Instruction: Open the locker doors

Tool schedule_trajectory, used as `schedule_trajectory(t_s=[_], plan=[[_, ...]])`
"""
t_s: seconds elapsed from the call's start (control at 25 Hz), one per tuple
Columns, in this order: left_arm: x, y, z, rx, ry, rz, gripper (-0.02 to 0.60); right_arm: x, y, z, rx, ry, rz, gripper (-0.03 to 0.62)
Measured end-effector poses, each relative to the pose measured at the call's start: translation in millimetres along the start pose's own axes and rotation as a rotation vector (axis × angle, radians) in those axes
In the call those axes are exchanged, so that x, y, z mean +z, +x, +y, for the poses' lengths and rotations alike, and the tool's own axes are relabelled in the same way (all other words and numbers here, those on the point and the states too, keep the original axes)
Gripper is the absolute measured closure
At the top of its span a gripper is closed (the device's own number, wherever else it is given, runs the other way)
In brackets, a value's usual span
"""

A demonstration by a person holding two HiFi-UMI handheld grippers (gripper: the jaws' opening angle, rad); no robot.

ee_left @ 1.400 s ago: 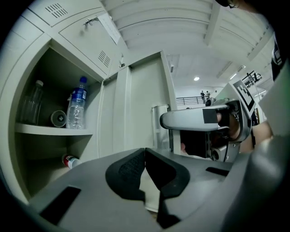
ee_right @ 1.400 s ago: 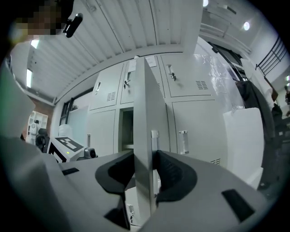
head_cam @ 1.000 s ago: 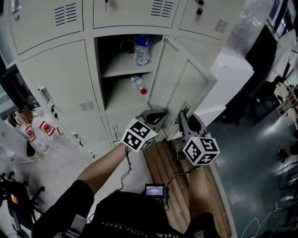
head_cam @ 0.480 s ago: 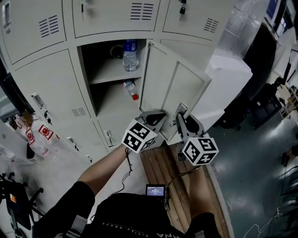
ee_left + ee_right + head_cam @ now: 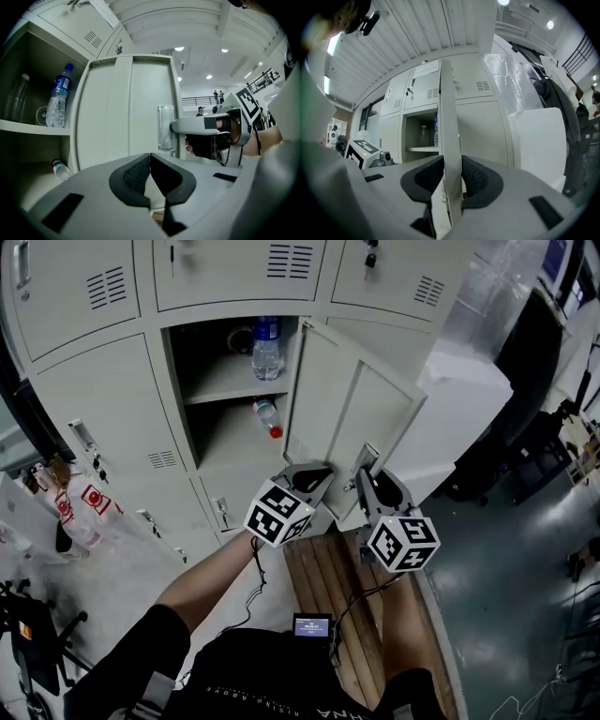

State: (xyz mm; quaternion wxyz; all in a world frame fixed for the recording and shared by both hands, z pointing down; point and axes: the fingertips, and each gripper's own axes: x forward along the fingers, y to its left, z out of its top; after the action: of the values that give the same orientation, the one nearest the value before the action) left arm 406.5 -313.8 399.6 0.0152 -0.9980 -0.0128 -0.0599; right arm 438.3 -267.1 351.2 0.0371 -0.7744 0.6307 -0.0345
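Where the locker door [image 5: 361,418] stands, head view: swung well out from its compartment, hinged at the compartment's right side, free edge toward the person.
Right claw [image 5: 367,476], head view: low on the door's free edge, probably chosen because it is far from the hinge and gives leverage.
Left claw [image 5: 314,476], head view: just beside the door's inner face, not touching it.
Upright bottle [image 5: 266,348], head view: behind the door, on the shelf [image 5: 220,385] inside the compartment.
Lying bottle [image 5: 267,418], head view: behind the door, below that shelf, red cap toward the door.
Left claw, left gripper view: tips together with nothing between them; judged idle and kept out of the door's swing.
Door, left gripper view: inner face showing, long axis vertical.
Right claw, right gripper view: clamped on the door's thin free edge, one pad on each face, a grip suited to pulling the panel round.
Door, right gripper view: seen edge-on, long axis upright, edge pointing at the camera.
Progress: this door judged nearly fully open; the neighbouring doors [image 5: 112,399] beside it are closed.
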Motion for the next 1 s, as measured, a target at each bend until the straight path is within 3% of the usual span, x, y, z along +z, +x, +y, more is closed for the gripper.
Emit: schedule_trajectory(t_s=[0.56, 0.64, 0.76, 1.0], plan=[[-7, -20, -17, -0.049, -0.016, -0.002, 0.561, 13, -50, 18, -0.120, -0.068, -0.064, 0.454], [-6, -27, -15, -0.046, -0.016, -0.004, 0.561, 15, -51, 29, -0.125, -0.102, -0.073, 0.500], [-8, -40, -6, -0.027, -0.019, -0.002, 0.561, 9, -41, 49, -0.102, -0.153, -0.046, 0.541], [-23, -80, 30, 0.060, -0.048, 0.031, 0.561, -23, 5, 90, -0.026, -0.208, 0.086, 0.561]])
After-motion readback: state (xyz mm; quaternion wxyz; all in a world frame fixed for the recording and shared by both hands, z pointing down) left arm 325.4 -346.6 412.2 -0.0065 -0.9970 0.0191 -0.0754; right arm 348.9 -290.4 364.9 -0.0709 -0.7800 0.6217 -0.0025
